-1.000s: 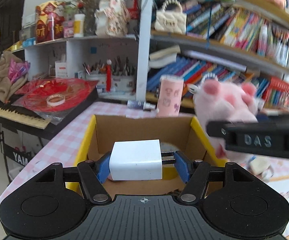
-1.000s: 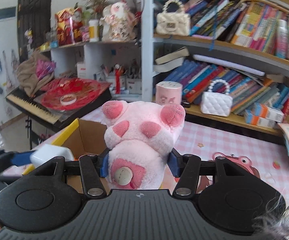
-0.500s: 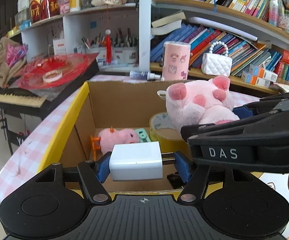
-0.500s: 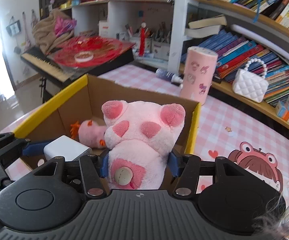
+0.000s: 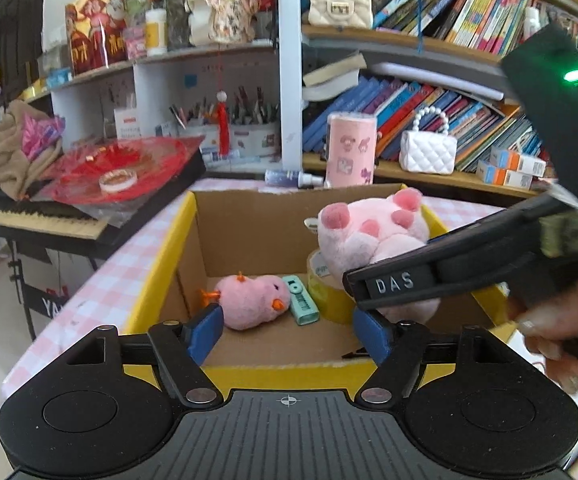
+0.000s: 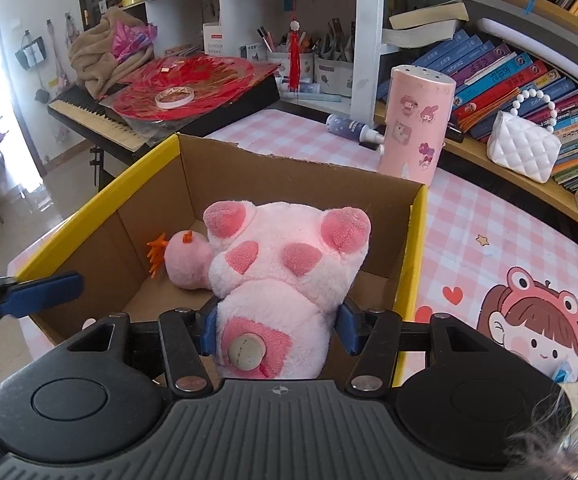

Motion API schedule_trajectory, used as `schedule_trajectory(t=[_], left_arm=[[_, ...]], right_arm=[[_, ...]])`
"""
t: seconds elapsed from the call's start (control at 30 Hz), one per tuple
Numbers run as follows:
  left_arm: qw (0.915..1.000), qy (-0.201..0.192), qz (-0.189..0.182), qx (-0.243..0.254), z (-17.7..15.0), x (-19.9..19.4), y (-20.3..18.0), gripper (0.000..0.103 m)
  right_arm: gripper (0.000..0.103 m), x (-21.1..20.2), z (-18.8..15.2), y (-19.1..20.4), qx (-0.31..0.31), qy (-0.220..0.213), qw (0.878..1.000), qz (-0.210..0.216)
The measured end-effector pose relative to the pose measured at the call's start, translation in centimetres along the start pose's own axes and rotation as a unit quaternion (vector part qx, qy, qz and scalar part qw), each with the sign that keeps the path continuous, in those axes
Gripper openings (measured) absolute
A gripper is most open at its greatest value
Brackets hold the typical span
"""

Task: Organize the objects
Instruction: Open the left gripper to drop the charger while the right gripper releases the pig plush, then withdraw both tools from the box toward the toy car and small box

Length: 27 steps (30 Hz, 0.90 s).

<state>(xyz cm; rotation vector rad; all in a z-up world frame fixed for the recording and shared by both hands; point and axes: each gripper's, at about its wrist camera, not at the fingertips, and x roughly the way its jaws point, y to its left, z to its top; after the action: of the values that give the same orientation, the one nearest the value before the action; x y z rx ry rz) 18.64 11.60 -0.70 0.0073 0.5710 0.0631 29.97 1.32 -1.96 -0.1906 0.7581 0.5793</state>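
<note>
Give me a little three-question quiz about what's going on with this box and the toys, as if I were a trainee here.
1. True or false: the right gripper is clamped on the big pink plush toy.
2. What lies between the left gripper's jaws?
A. a white block
B. nothing
C. a roll of tape
3. Name the small toy lying on the floor of the cardboard box.

Key
1. True: the jaws press the plush from both sides above the box.
2. B: the jaws are opening with nothing between them.
3. The small pink chick plush, beside a mint-green item and a roll of tape.
</note>
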Motion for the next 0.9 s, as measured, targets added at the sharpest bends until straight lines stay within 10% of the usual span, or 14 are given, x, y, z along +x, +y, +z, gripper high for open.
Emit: schedule_trajectory(t=[0.43,0.9], left_arm=[[0.9962,-0.051,0.019,-0.067,-2.2,-6.4,4.9,0.084],[0.9954,-0.061,0.006,-0.073,-2.6,-9.2,6.1,0.088]], right_arm=[[0.059,0.7,-0.6,1.8,-0.028,0.044,0.999,0.001],[0.075,-7.6,-3.5,4.0,-0.005,-0.048,0.999,-0.019]])
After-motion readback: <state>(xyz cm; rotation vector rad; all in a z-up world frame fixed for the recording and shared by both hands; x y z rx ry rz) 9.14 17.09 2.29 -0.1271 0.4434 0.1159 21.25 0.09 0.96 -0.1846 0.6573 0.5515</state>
